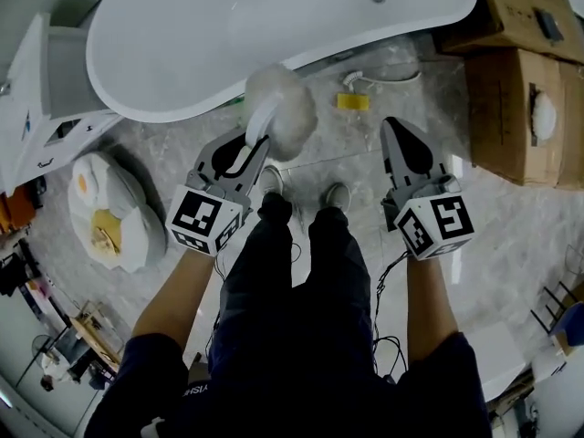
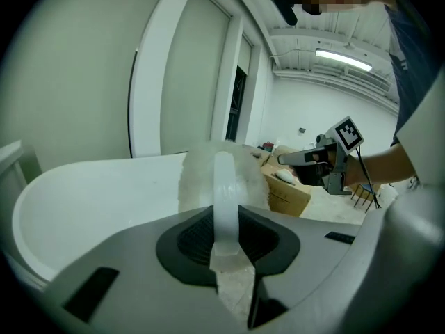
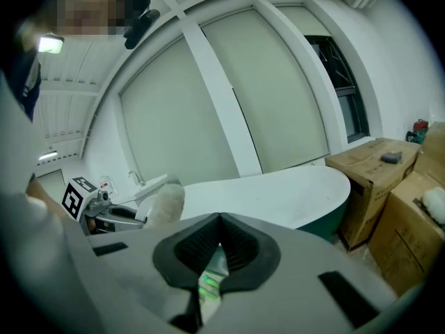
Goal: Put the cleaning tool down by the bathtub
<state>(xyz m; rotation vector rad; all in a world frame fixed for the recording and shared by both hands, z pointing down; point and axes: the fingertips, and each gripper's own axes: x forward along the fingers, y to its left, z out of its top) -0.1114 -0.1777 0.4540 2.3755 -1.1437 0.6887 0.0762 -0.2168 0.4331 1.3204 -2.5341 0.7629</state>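
The cleaning tool [image 1: 281,108] is a fluffy white pad with a white loop handle. My left gripper [image 1: 255,140] is shut on that handle and holds the pad over the marble floor, just in front of the white bathtub [image 1: 274,16]. In the left gripper view the handle [image 2: 224,186] runs between the black pads, with the tub's rim [image 2: 83,186] beyond. My right gripper [image 1: 394,124] hangs to the right, shut and with nothing in it. The right gripper view shows the tool [image 3: 163,204] at the left and the bathtub [image 3: 278,190] ahead.
Cardboard boxes [image 1: 520,108] stand at the right, beside the tub's end. A small yellow item [image 1: 353,101] lies on the floor by the tub. A fried-egg-shaped cushion [image 1: 105,213] and a white cabinet [image 1: 46,89] are at the left. The person's shoes [image 1: 272,179] stand between the grippers.
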